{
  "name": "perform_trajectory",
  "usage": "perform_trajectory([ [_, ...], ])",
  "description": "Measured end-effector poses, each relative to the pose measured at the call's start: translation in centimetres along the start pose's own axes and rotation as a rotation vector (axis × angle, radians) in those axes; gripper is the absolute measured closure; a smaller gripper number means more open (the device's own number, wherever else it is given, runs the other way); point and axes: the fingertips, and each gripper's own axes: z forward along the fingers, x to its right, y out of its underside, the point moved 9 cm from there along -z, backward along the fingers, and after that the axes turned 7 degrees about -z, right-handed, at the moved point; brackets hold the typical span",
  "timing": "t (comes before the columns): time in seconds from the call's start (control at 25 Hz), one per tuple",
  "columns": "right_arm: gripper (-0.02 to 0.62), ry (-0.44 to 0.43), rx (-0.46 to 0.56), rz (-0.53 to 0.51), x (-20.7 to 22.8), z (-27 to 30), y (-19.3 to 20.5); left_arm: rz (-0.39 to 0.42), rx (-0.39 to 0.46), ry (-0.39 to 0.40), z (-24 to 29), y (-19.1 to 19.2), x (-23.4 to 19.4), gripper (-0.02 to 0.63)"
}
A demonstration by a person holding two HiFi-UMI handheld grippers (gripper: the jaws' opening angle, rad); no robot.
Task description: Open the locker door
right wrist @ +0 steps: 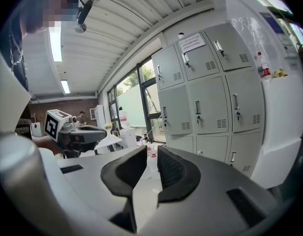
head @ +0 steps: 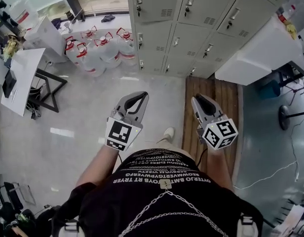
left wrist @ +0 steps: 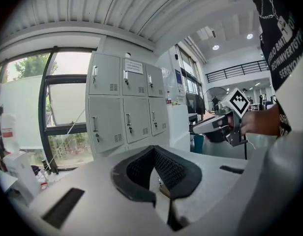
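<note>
A bank of grey lockers [head: 191,14] stands ahead, every door closed, each with a small upright handle [head: 190,1]. Both grippers hang in the air well short of them, over the floor. My left gripper [head: 140,95] has its curved fingertips touching, with nothing between them; in its own view the left gripper [left wrist: 152,149] points at the lockers [left wrist: 124,102]. My right gripper [head: 197,98] shows a narrow gap between its pads, and the right gripper [right wrist: 151,151] holds nothing. The lockers [right wrist: 205,97] fill the right of that view.
Several large water jugs [head: 100,51] stand on the floor left of the lockers. A white desk [head: 23,78] is at the left, a white counter [head: 260,53] at the right. A wooden platform [head: 216,98] lies below the right gripper. A stool base [head: 285,117] sits far right.
</note>
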Motion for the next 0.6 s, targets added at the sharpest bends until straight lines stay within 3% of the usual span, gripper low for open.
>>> perform_trajectory([
  [0.6, 0.5, -0.135, -0.018, -0.003, 12.0, 6.4, -1.8, -0.018, -0.033, -0.056, 13.6, -3.1, -1.1, 0.601],
])
